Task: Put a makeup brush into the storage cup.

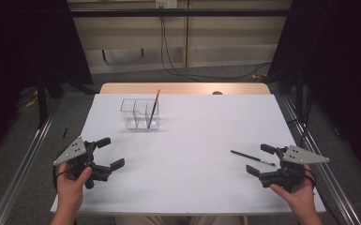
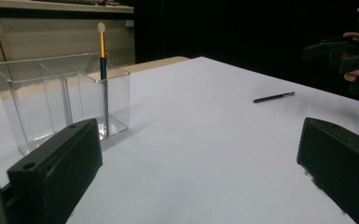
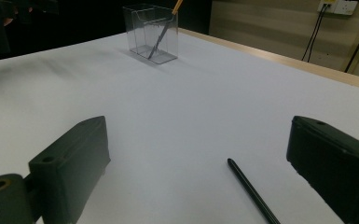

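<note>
A clear plastic two-compartment holder stands on the white table toward the back left. A thin brush with an orange handle end leans upright in its right compartment; it also shows in the left gripper view and the right gripper view. A black pen lies flat on the table at the right, close to my right gripper, and shows between that gripper's jaws. My right gripper is open and holds nothing. My left gripper rests open at the front left, well away from the holder.
The white tabletop has a wooden strip along its far edge. Metal rails run along both sides of the table. Black curtains hang left and right, and cables trail down the back wall.
</note>
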Tool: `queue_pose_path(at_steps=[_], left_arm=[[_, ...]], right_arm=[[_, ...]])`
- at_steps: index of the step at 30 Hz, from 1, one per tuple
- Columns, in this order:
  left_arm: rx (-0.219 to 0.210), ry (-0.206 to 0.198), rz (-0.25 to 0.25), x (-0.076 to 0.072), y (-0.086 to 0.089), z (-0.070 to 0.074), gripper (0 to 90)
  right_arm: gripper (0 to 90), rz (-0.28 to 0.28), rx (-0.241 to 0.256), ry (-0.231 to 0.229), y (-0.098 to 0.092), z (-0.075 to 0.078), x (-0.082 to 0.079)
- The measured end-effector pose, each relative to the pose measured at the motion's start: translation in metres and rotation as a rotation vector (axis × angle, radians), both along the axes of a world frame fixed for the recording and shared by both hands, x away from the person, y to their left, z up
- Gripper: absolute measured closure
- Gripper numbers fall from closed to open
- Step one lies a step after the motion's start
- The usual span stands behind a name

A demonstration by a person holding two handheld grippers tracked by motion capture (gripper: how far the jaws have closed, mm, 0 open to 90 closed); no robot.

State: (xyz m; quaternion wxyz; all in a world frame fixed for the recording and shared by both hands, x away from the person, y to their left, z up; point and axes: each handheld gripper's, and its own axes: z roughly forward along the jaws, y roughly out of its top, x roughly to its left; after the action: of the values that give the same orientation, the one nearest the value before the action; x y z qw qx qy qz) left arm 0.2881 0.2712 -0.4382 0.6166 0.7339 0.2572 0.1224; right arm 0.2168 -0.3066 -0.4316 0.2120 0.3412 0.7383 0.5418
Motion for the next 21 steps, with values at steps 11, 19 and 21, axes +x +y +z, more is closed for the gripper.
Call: queue_pose_path(at_steps=[11,19,21], left_arm=[[0.002,-0.002,0.003,-0.005,0.007,-0.002,0.0],[0.01,0.0,-0.002,-0.006,0.007,-0.003,0.0],[0.019,0.001,0.002,-0.007,0.007,-0.004,0.0]], right_arm=[[4.5,0.001,0.007,-0.003,0.003,0.004,0.004],[3.1,-0.004,0.016,0.017,0.003,0.007,0.009],[2.6,-0.002,0.011,0.017,0.003,0.008,0.012]])
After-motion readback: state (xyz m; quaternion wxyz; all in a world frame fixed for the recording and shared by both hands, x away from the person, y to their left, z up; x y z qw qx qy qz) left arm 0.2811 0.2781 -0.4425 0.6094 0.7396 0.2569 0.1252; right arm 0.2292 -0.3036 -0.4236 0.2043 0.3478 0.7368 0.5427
